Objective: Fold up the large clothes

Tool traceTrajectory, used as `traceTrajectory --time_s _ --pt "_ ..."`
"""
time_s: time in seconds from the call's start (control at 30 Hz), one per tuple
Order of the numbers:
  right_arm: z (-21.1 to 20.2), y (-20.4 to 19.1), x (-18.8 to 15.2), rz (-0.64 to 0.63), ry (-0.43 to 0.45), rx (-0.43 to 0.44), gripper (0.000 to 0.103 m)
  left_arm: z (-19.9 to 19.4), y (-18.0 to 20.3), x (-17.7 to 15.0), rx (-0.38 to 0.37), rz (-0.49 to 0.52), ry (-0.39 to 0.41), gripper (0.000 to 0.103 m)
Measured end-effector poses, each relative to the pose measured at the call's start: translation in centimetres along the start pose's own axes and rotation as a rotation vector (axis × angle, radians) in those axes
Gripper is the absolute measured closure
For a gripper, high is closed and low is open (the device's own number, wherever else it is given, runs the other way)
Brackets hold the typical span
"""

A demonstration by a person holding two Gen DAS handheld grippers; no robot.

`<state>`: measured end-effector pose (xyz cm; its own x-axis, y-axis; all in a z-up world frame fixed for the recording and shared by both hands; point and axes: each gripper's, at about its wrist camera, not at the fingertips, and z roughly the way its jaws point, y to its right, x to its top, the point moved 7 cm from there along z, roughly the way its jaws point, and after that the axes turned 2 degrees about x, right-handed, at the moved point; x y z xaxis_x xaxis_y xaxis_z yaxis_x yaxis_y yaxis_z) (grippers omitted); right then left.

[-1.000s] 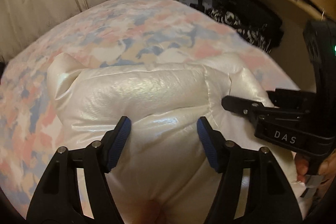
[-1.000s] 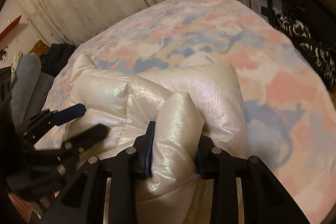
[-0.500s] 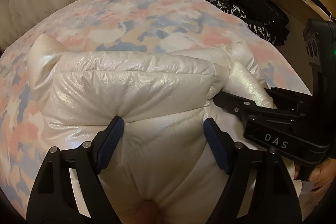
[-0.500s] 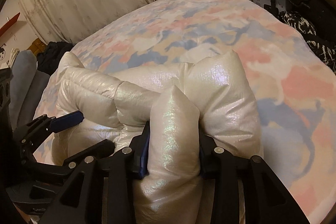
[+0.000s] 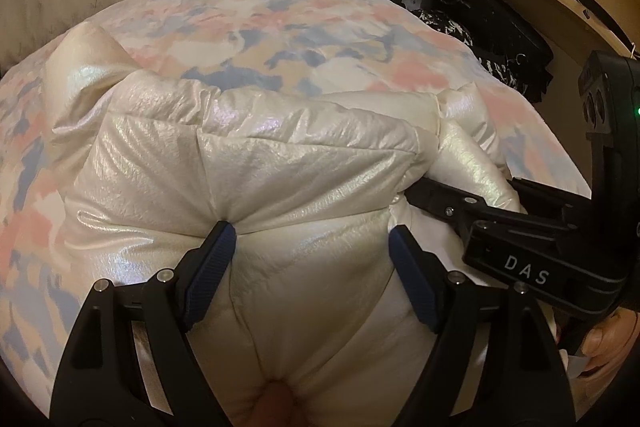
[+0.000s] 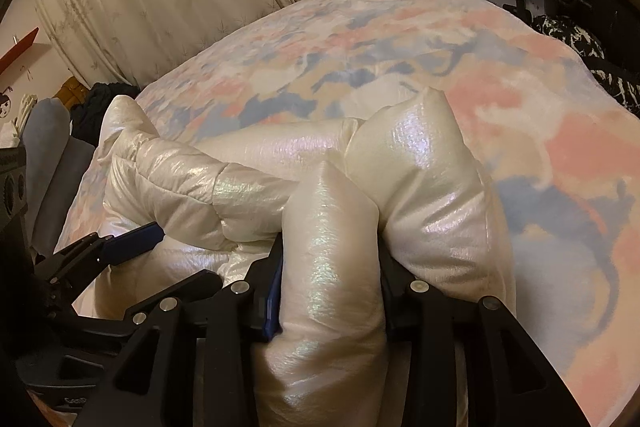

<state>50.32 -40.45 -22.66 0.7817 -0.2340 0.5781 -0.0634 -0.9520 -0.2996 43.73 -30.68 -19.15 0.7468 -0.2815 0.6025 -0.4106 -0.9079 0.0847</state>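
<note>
Across the near half of the bed [image 5: 304, 11], the puffy cream jacket [image 5: 280, 163] lies bunched. The left claw [image 5: 308, 247] stands spread around a quilted panel, apparently pressing the bulk down. The right claw [image 6: 330, 283] is clenched on a padded fold, likely to carry that edge over, since slick filling springs back.
</note>
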Motion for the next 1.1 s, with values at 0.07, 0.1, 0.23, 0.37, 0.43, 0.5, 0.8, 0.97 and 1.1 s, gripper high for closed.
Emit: traceTrajectory --time_s 0.07,0.1,0.23,0.37,0.43,0.5,0.8,0.97,1.1 --pt "0.0 0.1 -0.1 0.003 0.002 0.0 0.066 0.2 0.0 0.0 -0.004 -0.007 0.001 0.026" --pt "0.2 0.1 -0.1 0.006 0.003 0.002 0.066 0.3 -0.1 0.0 -0.005 -0.011 0.003 0.026" --pt "0.6 0.3 0.0 0.014 0.008 0.011 0.066 0.9 -0.3 0.0 -0.01 -0.026 0.012 0.026" --pt "1.0 0.4 -0.1 0.021 0.015 0.015 0.066 1.4 -0.5 -0.1 -0.02 -0.039 0.015 0.026" --pt "1.0 0.5 -0.1 0.021 0.012 0.016 0.066 1.5 -0.6 -0.1 -0.022 -0.043 0.019 0.026" --pt "1.1 0.4 -0.2 0.021 0.009 0.015 0.066 1.5 -0.6 -0.2 -0.022 -0.043 0.023 0.026" --pt "-0.4 -0.7 0.0 -0.047 -0.066 -0.081 0.059 -1.0 -0.4 -0.6 -0.011 0.007 0.032 0.026" --pt "-3.1 -1.8 0.1 -0.094 -0.104 -0.18 0.027 -4.5 -1.2 -0.9 0.02 0.013 0.02 0.026" --pt "-6.7 -2.9 0.0 -0.083 -0.123 -0.168 0.02 -7.7 -3.3 -1.5 0.034 -0.081 -0.003 0.026"
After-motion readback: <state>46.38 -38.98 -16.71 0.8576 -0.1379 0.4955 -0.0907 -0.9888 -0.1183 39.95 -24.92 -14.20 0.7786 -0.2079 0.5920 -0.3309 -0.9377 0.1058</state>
